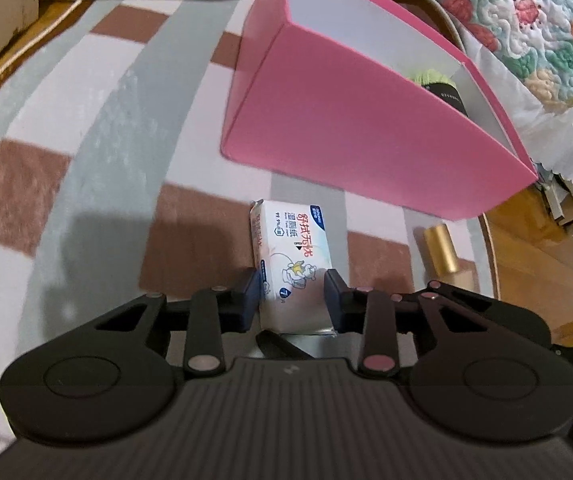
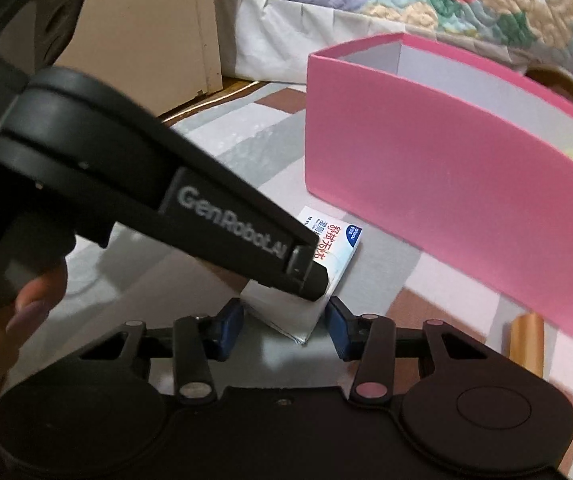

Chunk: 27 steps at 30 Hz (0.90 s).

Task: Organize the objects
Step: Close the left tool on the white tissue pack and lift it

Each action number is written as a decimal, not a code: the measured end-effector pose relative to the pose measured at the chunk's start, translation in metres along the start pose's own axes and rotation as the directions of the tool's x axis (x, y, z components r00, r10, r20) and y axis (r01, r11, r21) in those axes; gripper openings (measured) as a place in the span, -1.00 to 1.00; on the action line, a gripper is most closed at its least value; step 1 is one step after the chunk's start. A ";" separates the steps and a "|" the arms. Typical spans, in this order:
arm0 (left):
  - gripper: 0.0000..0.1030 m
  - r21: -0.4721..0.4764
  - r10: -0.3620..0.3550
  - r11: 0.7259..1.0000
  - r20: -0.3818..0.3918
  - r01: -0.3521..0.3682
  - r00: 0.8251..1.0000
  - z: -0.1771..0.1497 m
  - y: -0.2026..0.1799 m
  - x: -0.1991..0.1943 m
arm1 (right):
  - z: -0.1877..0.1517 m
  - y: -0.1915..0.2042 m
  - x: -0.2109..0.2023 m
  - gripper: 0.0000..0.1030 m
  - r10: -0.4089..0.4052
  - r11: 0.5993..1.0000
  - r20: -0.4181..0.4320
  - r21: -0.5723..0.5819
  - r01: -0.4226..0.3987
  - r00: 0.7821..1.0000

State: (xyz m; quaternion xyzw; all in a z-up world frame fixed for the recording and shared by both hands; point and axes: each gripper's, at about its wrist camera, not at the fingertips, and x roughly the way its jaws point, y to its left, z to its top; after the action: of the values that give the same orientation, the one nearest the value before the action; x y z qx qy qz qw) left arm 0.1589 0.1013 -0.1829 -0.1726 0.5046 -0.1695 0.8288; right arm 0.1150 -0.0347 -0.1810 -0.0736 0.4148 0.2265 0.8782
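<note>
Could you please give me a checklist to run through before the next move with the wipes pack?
1. Left hand-held gripper pads on both sides of the pack: ok.
2. Right hand-held gripper grip on the pack: cannot tell; only a corner lies between its pads.
3. Pink box open on top: ok.
4. Room in the box: cannot tell; a dark item is inside.
5. Gold cap apart from the pack: ok.
</note>
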 end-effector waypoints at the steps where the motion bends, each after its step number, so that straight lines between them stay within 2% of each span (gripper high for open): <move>1: -0.34 -0.011 -0.008 1.000 -0.011 0.008 1.000 -0.003 0.000 -0.001 | -0.002 -0.001 -0.003 -0.02 0.006 1.000 -0.007 0.007 -0.006 1.000; 4: -0.35 -0.042 -0.029 0.999 -0.034 0.028 0.999 -0.010 -0.001 -0.001 | -0.009 -0.001 -0.011 0.02 0.014 1.000 -0.025 -0.012 -0.014 1.000; 7: -0.34 -0.042 -0.017 0.999 -0.032 0.016 0.999 -0.013 -0.004 0.000 | -0.013 0.002 -0.014 0.05 0.011 0.999 -0.035 -0.051 -0.013 0.999; 13: -0.34 -0.053 0.000 0.999 0.028 0.001 1.000 -0.010 -0.004 0.004 | -0.006 -0.007 -0.004 0.21 0.022 1.000 -0.006 0.011 -0.022 1.000; 14: -0.34 -0.049 0.004 0.999 0.033 -0.002 0.999 -0.010 -0.005 0.004 | -0.005 -0.008 -0.003 0.20 0.019 1.000 -0.004 0.010 -0.019 1.000; 17: -0.33 -0.043 0.006 0.999 0.030 -0.005 1.000 -0.013 -0.008 0.001 | 0.000 -0.009 -0.003 -0.02 -0.008 1.000 -0.015 0.003 0.008 1.000; 20: -0.33 -0.039 -0.007 0.999 0.020 0.008 1.000 -0.015 -0.014 -0.007 | 0.000 -0.016 -0.013 -0.05 0.020 0.999 -0.016 0.039 -0.019 1.000; 23: -0.34 0.003 0.021 1.000 0.004 -0.021 1.000 -0.019 -0.029 -0.017 | -0.004 -0.016 -0.027 -0.05 0.034 0.999 -0.010 0.028 -0.033 0.999; 27: -0.33 0.006 0.030 1.000 0.000 -0.030 1.000 -0.025 -0.044 -0.035 | -0.004 -0.007 -0.046 -0.06 0.042 0.999 -0.004 0.018 -0.042 0.999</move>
State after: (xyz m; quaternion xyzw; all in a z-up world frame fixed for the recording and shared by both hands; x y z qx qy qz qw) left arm 0.1166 0.0760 -0.1461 -0.1623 0.5064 -0.1585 0.8319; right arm 0.0899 -0.0574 -0.1484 -0.0576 0.4202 0.2409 0.8730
